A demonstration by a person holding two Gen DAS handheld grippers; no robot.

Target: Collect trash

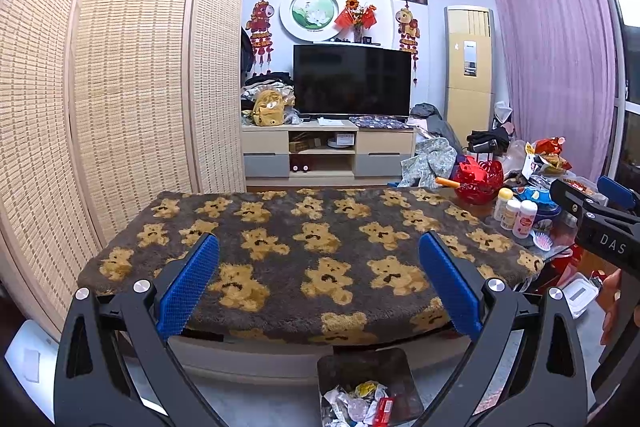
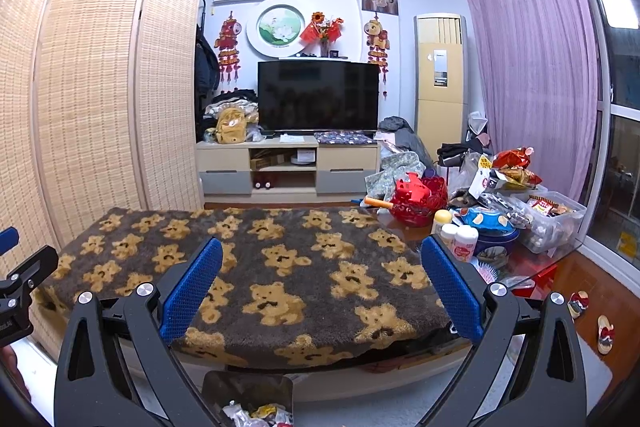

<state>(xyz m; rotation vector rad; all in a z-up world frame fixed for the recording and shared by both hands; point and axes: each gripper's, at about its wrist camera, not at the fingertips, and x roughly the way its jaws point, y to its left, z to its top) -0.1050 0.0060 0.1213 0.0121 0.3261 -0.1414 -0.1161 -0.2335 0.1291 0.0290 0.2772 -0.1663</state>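
Trash bin below spread left gripper, right gripper empty

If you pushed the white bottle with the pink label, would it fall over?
Probably, yes. The white bottle stands upright and looks tall for its narrow base, so a push near its top would likely tip it. Its round shape suggests it would then roll along the table. It looks like light plastic, so it should move easily.

Home living room.
TV on media cabinet at 12 o'clock, purple curtain at 2, bear-print blanket close in.
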